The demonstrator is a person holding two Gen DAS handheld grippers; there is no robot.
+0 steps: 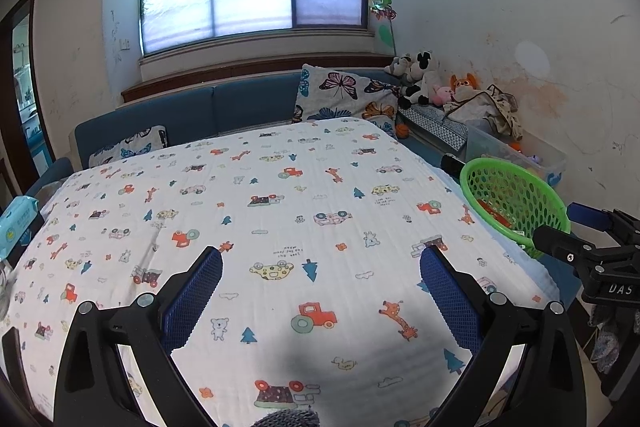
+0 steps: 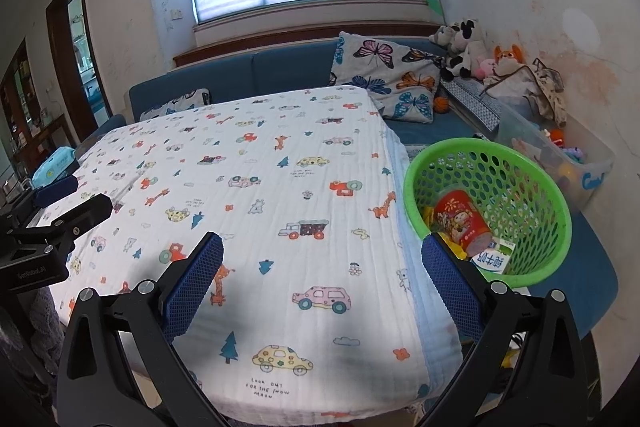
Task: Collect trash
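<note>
Left wrist view: left gripper (image 1: 320, 291) is held wide open, empty, above the white cartoon-print cloth-covered surface (image 1: 280, 195); no trash is seen on it.

Right wrist view: right gripper (image 2: 322, 281) likewise gapes empty. Red printed cup (image 2: 460, 221) and cartons lie inside the green perforated plastic basket (image 2: 552, 203) beside the surface. Collection is judged nearly complete; surface edges should be scanned before stopping.

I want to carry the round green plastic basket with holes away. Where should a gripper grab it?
Probably by the rim of the round green plastic basket, on the near edge, coming from above. The rim is thin and bare there, so one finger can go inside and one outside. The red cup and white carton lie lower, clear of the rim. The open right gripper is nearest.
</note>
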